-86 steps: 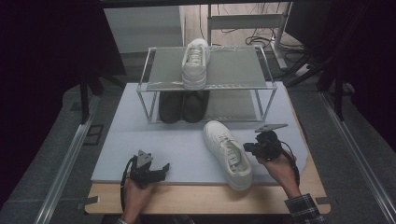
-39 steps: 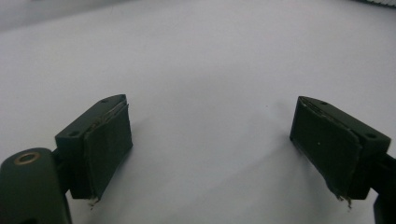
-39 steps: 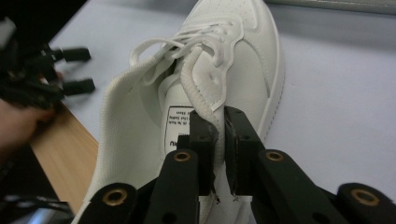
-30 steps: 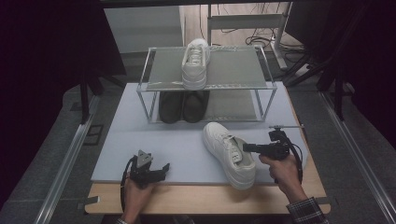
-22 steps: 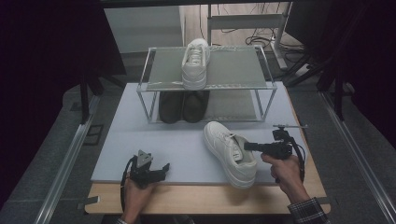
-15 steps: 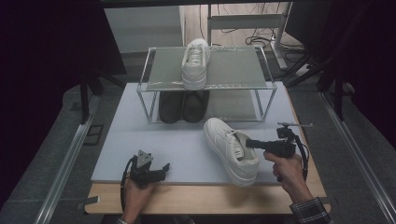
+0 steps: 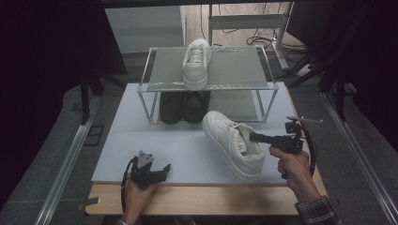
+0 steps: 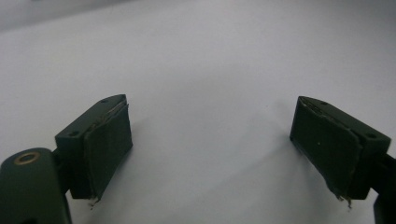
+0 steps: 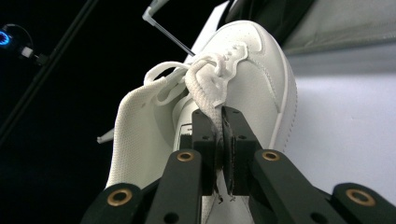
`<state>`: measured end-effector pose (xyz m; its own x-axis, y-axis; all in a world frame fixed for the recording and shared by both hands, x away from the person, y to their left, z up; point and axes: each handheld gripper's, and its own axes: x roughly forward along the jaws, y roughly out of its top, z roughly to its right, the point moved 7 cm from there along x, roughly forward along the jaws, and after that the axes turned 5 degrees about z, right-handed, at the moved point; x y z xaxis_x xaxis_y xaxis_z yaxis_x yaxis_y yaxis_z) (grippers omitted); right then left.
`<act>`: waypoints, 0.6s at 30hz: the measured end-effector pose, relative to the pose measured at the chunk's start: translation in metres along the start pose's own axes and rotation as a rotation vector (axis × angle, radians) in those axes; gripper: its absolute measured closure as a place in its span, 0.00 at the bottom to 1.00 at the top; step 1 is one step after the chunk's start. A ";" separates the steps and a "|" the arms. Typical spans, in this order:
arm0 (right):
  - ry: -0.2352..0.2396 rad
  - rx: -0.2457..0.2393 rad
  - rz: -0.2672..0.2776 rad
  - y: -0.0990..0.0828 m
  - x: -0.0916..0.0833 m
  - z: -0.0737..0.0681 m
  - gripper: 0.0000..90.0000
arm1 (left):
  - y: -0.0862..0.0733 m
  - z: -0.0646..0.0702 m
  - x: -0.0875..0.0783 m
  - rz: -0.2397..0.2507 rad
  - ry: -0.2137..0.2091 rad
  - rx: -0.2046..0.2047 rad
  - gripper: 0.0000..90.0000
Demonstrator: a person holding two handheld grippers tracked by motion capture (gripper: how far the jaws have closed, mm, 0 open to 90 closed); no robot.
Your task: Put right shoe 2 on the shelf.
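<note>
The white shoe (image 7: pixel 233 144) lies on the counter (image 7: pixel 141 150) in front of the rack (image 7: pixel 209 84), its long axis running from the toe at about 11 o'clock to the heel at about 5 o'clock in the high view. The right gripper (image 7: pixel 256 137) comes in from 3 o'clock, level and crosswise to that axis, so its jaws meet the shoe at its opening, near the tongue. In the right gripper view the jaws are pressed together on a flat white lace (image 9: pixel 211 100), which runs up from between the pads to the knot over the tongue; the shoe sits straight ahead of the jaws, toe pointing away and towards 1 o'clock. The right hand (image 7: pixel 293 166) is far the nearer of the two to the shoe.

The left gripper (image 7: pixel 157 172) rests on the counter at about 9 o'clock from the shoe's heel, well apart from it, with its jaws standing wide and nothing between them (bare counter lies ahead of them in the left gripper view).

A second white shoe (image 7: pixel 197 63) stands on the rack's top shelf, and a dark pair (image 7: pixel 183 107) sits beneath it. I judge that a pull along the lace, away from the shoe towards 3 o'clock, would loosen the knot rather than drag the shoe, provided the pull stays crosswise to the long axis.
</note>
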<state>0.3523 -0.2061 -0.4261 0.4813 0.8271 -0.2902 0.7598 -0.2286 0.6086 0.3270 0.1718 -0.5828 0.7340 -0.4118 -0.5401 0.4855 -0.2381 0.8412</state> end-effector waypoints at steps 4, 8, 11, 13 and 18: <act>0.008 0.006 0.015 0.007 -0.005 -0.006 0.94 | 0.000 0.000 0.000 0.001 0.000 0.000 0.13; 0.004 0.003 0.027 0.013 -0.009 -0.010 0.94 | 0.000 0.000 0.000 0.001 0.000 -0.001 0.13; 0.007 0.005 0.042 0.020 -0.015 -0.016 0.94 | 0.000 0.000 0.000 0.000 0.000 0.000 0.13; 0.009 0.010 0.047 0.021 -0.016 -0.018 0.94 | 0.000 0.000 0.000 0.001 0.000 -0.001 0.13; 0.015 0.014 0.066 0.033 -0.025 -0.027 0.94 | 0.000 0.000 0.000 -0.004 0.000 0.002 0.13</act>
<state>0.3533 -0.2198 -0.3789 0.5242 0.8175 -0.2385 0.7327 -0.2902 0.6156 0.3268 0.1721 -0.5828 0.7319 -0.4110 -0.5435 0.4876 -0.2414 0.8391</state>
